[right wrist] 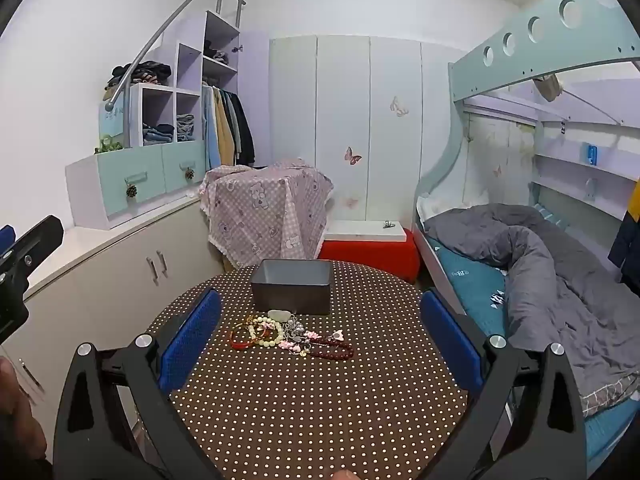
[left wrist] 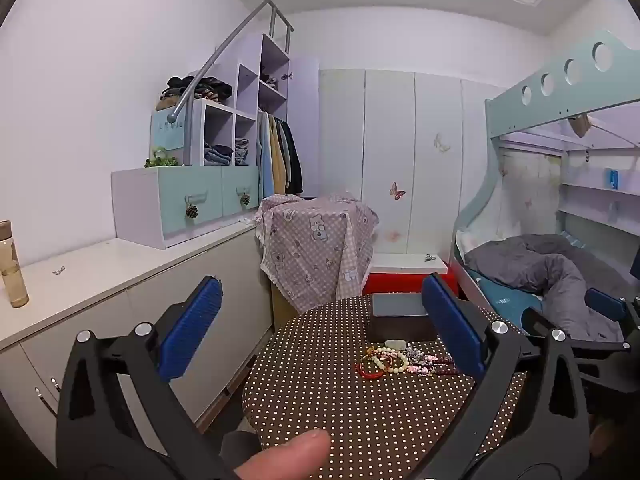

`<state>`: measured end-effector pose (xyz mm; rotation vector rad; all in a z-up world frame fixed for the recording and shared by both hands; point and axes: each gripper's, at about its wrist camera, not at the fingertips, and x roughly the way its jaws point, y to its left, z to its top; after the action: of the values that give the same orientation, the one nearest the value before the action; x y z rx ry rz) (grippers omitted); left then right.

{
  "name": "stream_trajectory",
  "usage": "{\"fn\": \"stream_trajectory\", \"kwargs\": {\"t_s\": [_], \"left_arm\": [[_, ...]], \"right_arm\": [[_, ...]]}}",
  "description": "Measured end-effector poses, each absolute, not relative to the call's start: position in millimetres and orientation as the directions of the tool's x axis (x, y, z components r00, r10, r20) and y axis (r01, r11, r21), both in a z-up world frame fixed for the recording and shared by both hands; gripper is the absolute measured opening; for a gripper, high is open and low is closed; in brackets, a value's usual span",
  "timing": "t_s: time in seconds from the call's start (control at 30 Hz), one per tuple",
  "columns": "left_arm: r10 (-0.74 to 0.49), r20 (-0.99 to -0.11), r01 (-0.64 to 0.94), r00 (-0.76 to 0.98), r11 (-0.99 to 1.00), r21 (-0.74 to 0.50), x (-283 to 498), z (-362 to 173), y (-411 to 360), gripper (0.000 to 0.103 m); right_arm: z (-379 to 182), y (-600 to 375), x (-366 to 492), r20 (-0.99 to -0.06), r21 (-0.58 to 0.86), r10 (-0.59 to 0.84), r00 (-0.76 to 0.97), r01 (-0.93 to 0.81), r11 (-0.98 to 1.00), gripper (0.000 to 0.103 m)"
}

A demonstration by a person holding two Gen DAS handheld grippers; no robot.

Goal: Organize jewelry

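A pile of jewelry [right wrist: 290, 336] lies on a round brown polka-dot table [right wrist: 320, 400]: a red bangle, a pale bead bracelet, pink charms, a dark red bead string. The pile also shows in the left wrist view [left wrist: 400, 362]. A dark grey open box [right wrist: 293, 286] stands just behind the pile; it also shows in the left wrist view [left wrist: 400, 320]. My right gripper [right wrist: 320, 336] is open and empty, above the table, with the pile between its fingers in view. My left gripper [left wrist: 320, 324] is open and empty, left of the pile.
A low white cabinet [left wrist: 100, 276] runs along the left wall with a bottle [left wrist: 12, 272] on it. A stand covered by a pink bear-print cloth [right wrist: 272, 208] and a red bench [right wrist: 368, 256] stand behind the table. A bunk bed [right wrist: 540, 260] stands at right.
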<state>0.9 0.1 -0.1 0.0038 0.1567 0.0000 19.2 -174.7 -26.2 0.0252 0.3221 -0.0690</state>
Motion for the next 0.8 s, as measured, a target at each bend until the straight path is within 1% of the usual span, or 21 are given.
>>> {"fn": "stream_trajectory", "kwargs": {"t_s": [0.03,0.23,0.5,0.8], "left_arm": [[-0.001,-0.143,0.001,0.990,1.000,0.002,-0.1,0.0,0.3,0.098],[0.002,-0.139,-0.001,0.990,1.000,0.002,-1.8,0.5,0.9,0.098],[-0.006,-0.146,0.006,0.989,1.000,-0.001,-4.6,2.6,-5.7,0.098],[-0.025,-0.155,0.025,0.988,1.000,-0.004,-2.0,1.7,1.5,0.098]], "right_arm": [[-25.8,-175.0,19.2,-0.317,0.016,-0.062,0.946,0.071,0.997,0.096],[-22.2,-175.2,16.1,-0.313,0.015,-0.062,0.948,0.070,0.997,0.096],[-11.8,-174.3,11.4,-0.290,0.003,-0.069,0.955,0.073,0.997,0.096],[-8.0,-173.5,11.2,-0.285,-0.001,-0.071,0.956,0.074,0.997,0.096]]}}
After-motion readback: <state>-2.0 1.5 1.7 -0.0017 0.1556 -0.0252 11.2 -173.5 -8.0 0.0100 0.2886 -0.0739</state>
